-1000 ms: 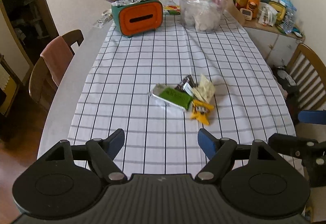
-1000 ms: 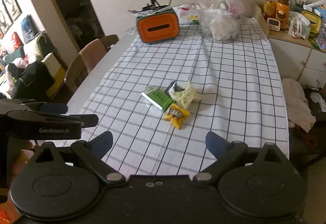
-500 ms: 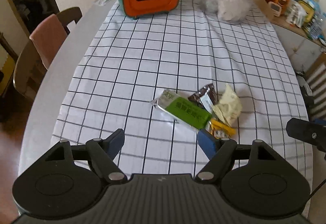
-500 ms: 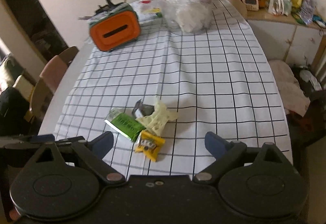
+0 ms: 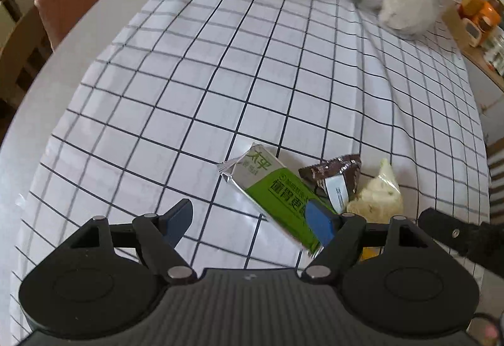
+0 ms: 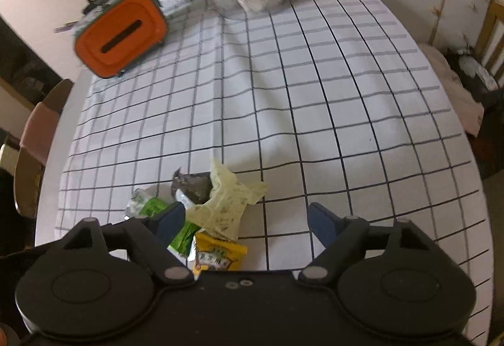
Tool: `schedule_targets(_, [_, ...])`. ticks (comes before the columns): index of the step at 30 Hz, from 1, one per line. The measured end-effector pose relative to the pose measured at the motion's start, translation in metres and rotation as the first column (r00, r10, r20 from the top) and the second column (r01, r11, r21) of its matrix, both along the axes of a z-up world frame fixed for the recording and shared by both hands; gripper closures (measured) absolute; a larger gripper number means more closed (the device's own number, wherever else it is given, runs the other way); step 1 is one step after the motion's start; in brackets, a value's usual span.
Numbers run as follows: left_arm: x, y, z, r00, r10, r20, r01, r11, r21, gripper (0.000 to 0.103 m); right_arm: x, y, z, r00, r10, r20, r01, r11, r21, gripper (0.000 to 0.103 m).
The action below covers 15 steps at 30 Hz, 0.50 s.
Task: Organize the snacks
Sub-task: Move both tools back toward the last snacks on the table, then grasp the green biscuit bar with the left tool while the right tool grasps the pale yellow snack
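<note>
Snack pile [image 5: 318, 188] on the checked bench [image 5: 220, 69]
Left hand-held gripper [image 5: 249, 220] wide, empty; right hand-held gripper [image 6: 245, 220] closing, nothing gripped, pile at its 10 o'clock

Both wrist views look steeply down, close over the checked cloth [image 5: 252, 87] on the bench, the left from the snack pile's [image 5: 315, 185] left, the right from its right; both share it

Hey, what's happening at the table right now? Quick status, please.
Left gripper open, nothing held. Right gripper empty, jaws closing. Snack pile ahead: green packet, brown wrapper, pale packet, yellow packet. Checked tablecloth otherwise clear between.
</note>
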<state>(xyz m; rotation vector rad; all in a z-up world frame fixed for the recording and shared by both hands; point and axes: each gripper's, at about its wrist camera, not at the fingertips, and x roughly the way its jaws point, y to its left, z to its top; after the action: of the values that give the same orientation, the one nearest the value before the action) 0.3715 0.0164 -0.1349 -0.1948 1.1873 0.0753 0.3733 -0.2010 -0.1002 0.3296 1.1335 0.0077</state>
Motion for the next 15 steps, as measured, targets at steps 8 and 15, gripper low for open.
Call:
schedule_targets(8, [0.026, -0.001, -0.023, 0.996, 0.077, -0.054, -0.080, 0.996, -0.048, 0.024, 0.016, 0.000, -0.028, 0.997, -0.053, -0.050, 0.054, 0.998, 0.034, 0.025])
schedule_targets(15, [0.039, -0.010, -0.034, 0.991, 0.111, -0.072, -0.114, 0.993, -0.040, 0.024, 0.022, 0.004, -0.041, 0.995, -0.066, -0.068, 0.069, 0.997, 0.038, 0.028])
